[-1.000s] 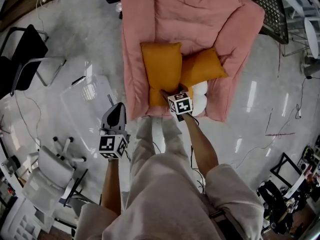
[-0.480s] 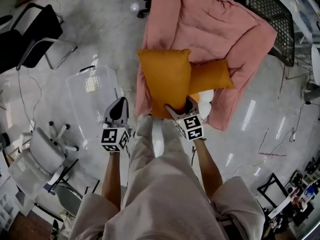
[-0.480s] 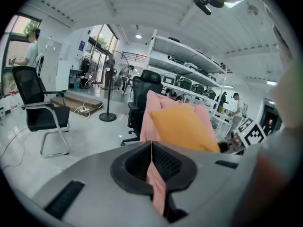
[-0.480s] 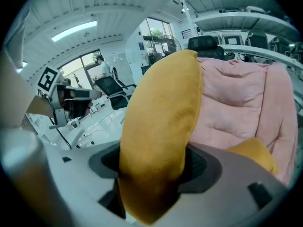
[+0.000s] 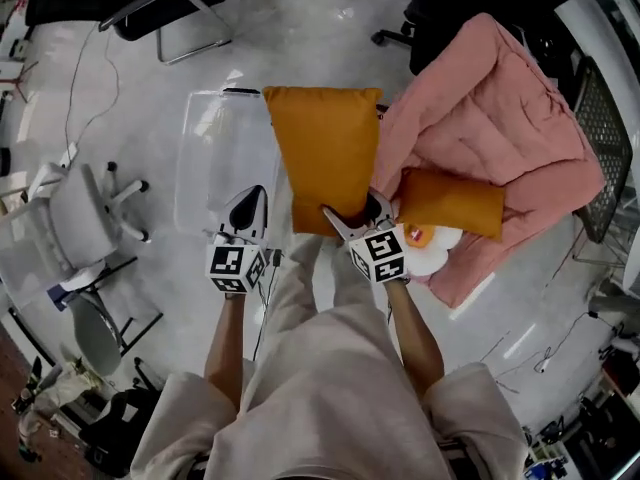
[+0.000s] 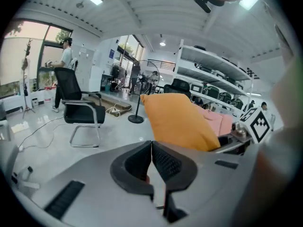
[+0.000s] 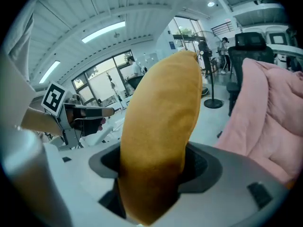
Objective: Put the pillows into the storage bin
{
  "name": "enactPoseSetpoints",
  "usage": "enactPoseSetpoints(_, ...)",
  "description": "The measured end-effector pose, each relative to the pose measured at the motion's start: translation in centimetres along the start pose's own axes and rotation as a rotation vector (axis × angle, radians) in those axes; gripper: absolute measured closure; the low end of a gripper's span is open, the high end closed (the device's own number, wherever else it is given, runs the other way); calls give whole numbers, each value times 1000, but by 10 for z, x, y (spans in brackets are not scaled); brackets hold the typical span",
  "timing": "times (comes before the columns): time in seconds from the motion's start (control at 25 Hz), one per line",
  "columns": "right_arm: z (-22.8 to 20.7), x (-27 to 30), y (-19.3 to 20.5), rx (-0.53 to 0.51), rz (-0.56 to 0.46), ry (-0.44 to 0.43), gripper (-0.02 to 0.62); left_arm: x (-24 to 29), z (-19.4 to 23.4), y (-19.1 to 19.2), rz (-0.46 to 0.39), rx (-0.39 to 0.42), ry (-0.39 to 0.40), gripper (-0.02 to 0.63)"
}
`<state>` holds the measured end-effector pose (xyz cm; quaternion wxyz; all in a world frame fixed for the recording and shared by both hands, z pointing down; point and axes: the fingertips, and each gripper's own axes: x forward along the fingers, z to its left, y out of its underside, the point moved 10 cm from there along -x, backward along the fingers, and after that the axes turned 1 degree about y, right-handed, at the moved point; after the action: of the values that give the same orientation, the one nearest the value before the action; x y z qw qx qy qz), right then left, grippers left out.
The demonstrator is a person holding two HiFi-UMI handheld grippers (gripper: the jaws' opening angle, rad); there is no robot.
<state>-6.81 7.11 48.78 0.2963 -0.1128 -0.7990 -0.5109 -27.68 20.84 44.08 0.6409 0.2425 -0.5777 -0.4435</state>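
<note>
A white swivel chair (image 5: pixel 85 208) stands left of the clear storage bin (image 5: pixel 205 183), with open floor beyond it. The floor shows through the bin. The right gripper (image 5: pixel 357 215) clamps the orange pillow (image 5: pixel 325 143) by its near edge, between the bin and the pink quilt (image 5: pixel 500 118). A second orange pillow (image 5: pixel 452 200) lies on the quilt. The left gripper (image 5: pixel 248 203), pinched closed with nothing in it, hangs at the bin's near edge.

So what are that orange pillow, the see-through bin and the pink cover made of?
Orange pillow: matte fabric over soft filling; it dents where pinched. Bin: probably clear glossy plastic; the floor shows through. Pink cover: puffy quilted cloth, seemingly.
</note>
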Motion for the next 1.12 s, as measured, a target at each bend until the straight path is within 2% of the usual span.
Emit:
enactPoseSetpoints(0.16, 37, 65, -16, -58, 69, -133, 259, -35, 45, 10, -27, -70, -124, 594)
enactPoseSetpoints(0.32, 80, 130, -15, -70, 138, -226, 260, -72, 90, 23, -45, -120, -222, 594)
enactPoseSetpoints(0.6, 149, 226, -8, -134, 252, -328, 259, -131, 145, 60, -60, -215, -362, 594)
enactPoseSetpoints(0.76, 174, 269, 0, -112, 305, -354, 234, -147, 158, 74, -60, -253, -397, 594)
enactPoseSetpoints(0.84, 177, 292, 6, -64, 326, -348, 121, -151, 161, 77, -63, -259, -404, 594)
enactPoseSetpoints(0.92, 175, 309, 12, -53, 359, -312, 59, -152, 163, 77, -61, -258, -406, 594)
enactPoseSetpoints(1.0, 172, 310, 14, -78, 372, -305, 55, -150, 161, 77, -57, -257, -399, 594)
enactPoseSetpoints(1.12, 161, 287, 12, -103, 332, -308, 55, -143, 158, 73, -54, -245, -371, 594)
